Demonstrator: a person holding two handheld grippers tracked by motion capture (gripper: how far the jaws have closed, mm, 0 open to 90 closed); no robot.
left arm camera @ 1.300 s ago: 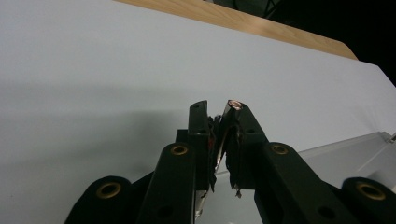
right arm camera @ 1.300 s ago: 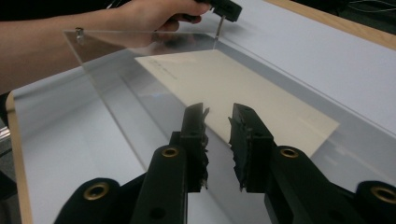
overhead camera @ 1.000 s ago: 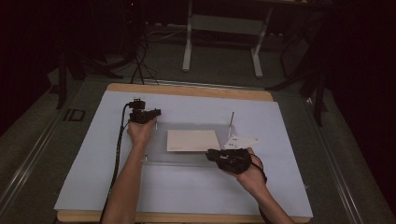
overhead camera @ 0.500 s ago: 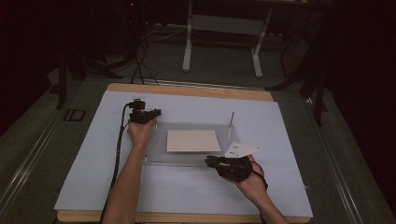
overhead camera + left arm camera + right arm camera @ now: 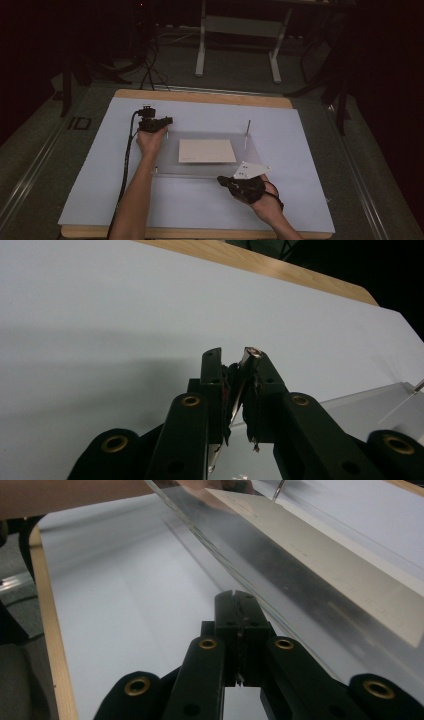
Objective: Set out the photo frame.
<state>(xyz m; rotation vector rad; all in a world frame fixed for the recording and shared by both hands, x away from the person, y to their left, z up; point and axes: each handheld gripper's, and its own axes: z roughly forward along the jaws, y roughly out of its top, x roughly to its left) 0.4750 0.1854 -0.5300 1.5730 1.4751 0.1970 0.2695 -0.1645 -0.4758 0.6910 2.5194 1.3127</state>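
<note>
At the far left corner of the clear plate [image 5: 210, 167], the left tongs [image 5: 234, 360] were clenched on a thin metal pin [image 5: 248, 359] standing there. Nearer the person, the right tongs [image 5: 234, 597] had just been closing and sat pressed together with nothing between them, just beside the plate's near edge. On the plate lay a pale card [image 5: 206, 150], all resting on the white-covered counter [image 5: 310, 150].

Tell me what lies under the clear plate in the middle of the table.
Through the clear plate a pale rectangular card shows, with the light blue table cover beneath. What the card itself covers cannot be seen.
</note>
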